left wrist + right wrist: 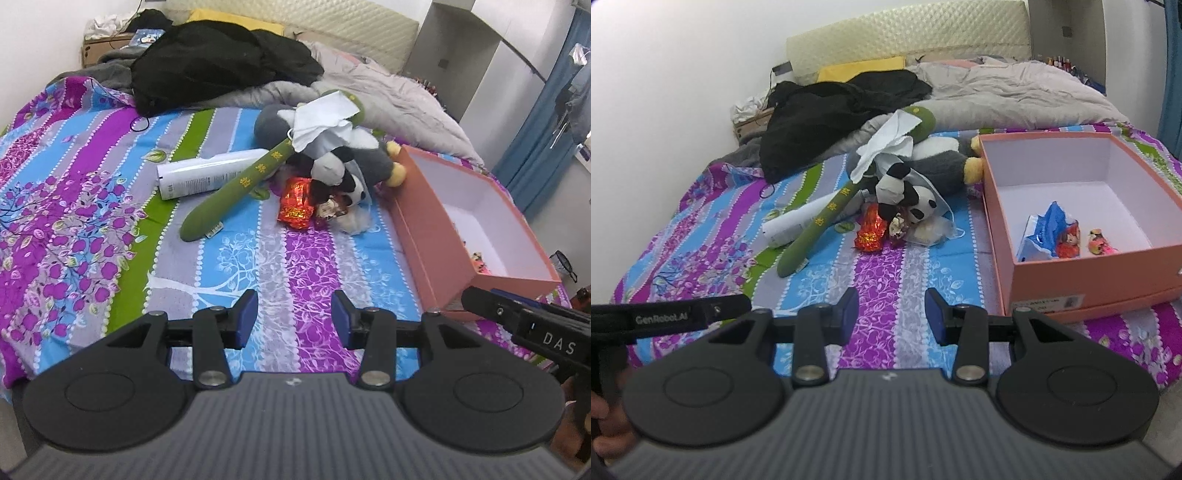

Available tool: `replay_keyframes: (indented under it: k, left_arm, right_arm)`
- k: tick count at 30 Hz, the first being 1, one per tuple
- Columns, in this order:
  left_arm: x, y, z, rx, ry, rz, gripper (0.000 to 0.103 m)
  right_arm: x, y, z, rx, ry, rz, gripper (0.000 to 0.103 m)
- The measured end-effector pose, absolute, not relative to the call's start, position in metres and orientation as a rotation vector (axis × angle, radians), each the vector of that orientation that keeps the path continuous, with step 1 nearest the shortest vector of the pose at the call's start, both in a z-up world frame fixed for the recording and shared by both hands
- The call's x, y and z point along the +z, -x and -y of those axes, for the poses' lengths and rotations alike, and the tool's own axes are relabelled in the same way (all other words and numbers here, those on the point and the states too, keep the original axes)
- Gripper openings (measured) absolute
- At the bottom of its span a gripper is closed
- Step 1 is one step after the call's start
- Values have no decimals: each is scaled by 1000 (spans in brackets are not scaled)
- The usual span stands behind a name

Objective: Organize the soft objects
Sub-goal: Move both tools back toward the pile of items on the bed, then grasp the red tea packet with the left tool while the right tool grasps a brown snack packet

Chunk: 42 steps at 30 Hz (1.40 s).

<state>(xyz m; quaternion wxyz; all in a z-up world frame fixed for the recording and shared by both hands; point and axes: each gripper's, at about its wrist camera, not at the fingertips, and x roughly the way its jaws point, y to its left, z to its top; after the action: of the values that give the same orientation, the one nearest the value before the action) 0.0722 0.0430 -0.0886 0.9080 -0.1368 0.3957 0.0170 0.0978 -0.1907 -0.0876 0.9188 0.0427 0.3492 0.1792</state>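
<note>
Both tools hover empty over the bed: the left hand-held gripper and right hand-held gripper gape apart, likely ready to grab. Beyond, the panda plush tops the heap beside the pink box, probably its destination.

Bed with striped floral sheet in purple, blue, grey and green fills both views. Centre frame: a heap of soft items, comprising a long green plush stick, a grey plush toy, a small panda plush, a white face mask on top, and a red foil packet. A white tube lies left of the heap, under the stick. Right of frame: open pink box. Upper frame: black clothing, grey quilt, yellow pillow.
</note>
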Motion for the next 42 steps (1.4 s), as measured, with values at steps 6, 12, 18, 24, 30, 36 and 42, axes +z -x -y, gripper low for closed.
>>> replay_keyframes:
  k: [6, 12, 18, 24, 30, 36, 42]
  left_arm:
    - [-113, -117, -51, 45, 299, -871, 50]
    - [-140, -166, -52, 30, 293, -917, 50]
    - [-167, -218, -51, 8, 279, -945, 56]
    - [-189, -266, -51, -12, 255, -960, 56]
    - [-204, -305, -48, -53, 206, -947, 62]
    - [-221, -329, -44, -109, 140, -933, 64]
    - [-238, -344, -36, -150, 92, -932, 64]
  right_arm:
    - [-105, -137, 180, 379, -84, -771, 42]
    - [-125, -189, 176, 376, -142, -840, 42]
    - [-147, -240, 166, 384, -189, -901, 42]
    - [-168, -286, 154, 389, -231, -950, 42]
    - [-186, -329, 150, 387, -302, -996, 44]
    - [-204, -361, 141, 396, -353, -1034, 43]
    - [-223, -383, 137, 406, -412, -1090, 35]
